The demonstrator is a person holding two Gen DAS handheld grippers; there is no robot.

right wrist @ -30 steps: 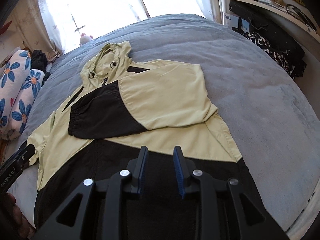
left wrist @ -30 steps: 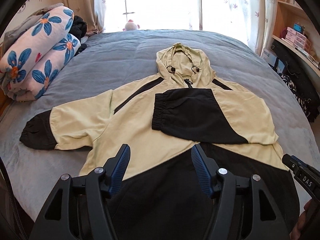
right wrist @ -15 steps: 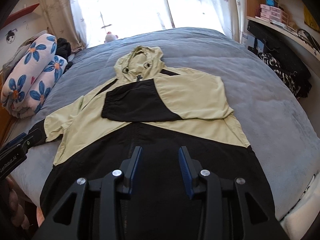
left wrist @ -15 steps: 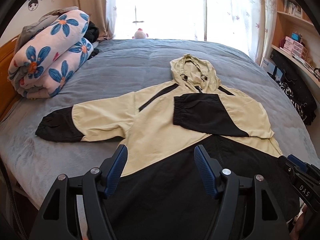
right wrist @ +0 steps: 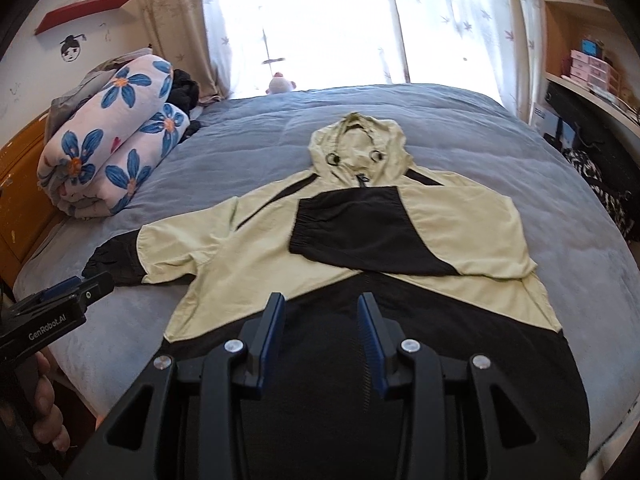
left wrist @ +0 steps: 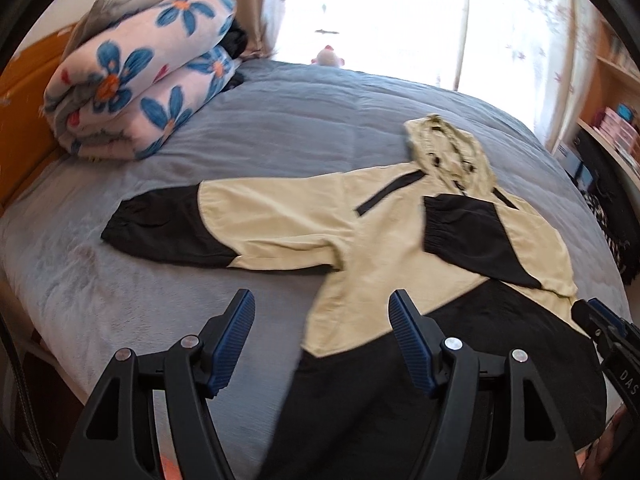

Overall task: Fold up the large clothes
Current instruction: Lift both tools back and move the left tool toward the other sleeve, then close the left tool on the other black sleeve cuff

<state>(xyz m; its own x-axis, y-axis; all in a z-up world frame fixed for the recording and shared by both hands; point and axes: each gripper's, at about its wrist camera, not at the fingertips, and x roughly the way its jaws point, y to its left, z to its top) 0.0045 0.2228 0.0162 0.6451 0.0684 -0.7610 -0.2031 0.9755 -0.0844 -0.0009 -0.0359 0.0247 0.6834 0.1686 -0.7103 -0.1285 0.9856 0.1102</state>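
Bedroom: grey-covered bed (right wrist: pixel 460 128), bright curtained window (right wrist: pixel 320 20), wooden shelving (right wrist: pixel 580 32) at right, red wall shelf (right wrist: pixel 84 10), orange headboard (right wrist: pixel 20 184)

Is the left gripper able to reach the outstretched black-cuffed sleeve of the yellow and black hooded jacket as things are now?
Probably yes. The left gripper is open and empty, and the outstretched sleeve lies flat on the grey bed cover, with only bare cover between them. The folded floral blanket sits well aside.
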